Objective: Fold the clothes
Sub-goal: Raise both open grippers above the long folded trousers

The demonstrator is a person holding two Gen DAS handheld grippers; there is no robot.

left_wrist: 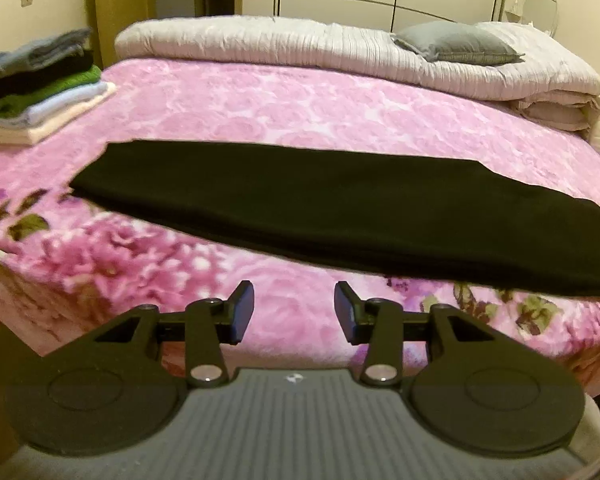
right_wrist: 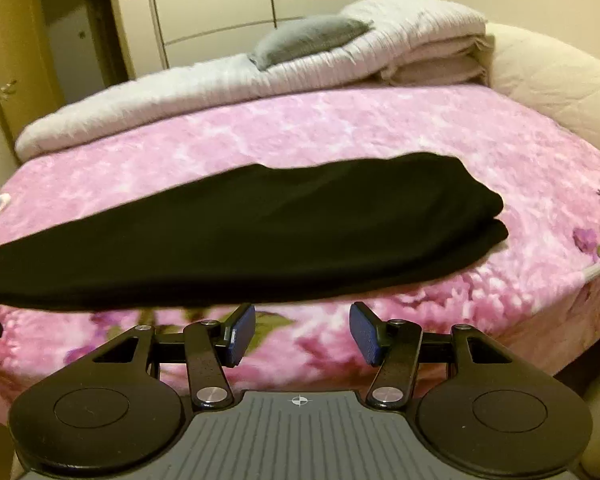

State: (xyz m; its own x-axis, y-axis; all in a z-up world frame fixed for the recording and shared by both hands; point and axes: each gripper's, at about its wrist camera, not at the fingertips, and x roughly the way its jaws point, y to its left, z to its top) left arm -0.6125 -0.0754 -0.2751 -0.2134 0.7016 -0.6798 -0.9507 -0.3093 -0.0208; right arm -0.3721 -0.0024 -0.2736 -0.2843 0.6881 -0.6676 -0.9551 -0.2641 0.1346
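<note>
A black garment (left_wrist: 340, 208) lies folded into a long flat band across the pink floral blanket (left_wrist: 260, 104) on the bed. It also shows in the right wrist view (right_wrist: 260, 228), where its right end is doubled in two layers. My left gripper (left_wrist: 294, 310) is open and empty, hovering over the blanket just short of the garment's near edge. My right gripper (right_wrist: 302, 334) is open and empty, also just short of the near edge.
A stack of folded clothes (left_wrist: 44, 84) sits at the bed's far left corner. A folded pale quilt (left_wrist: 340, 48) with a grey pillow (left_wrist: 456, 46) lies along the far side. A cream headboard cushion (right_wrist: 548, 76) is on the right. Wardrobe doors stand behind.
</note>
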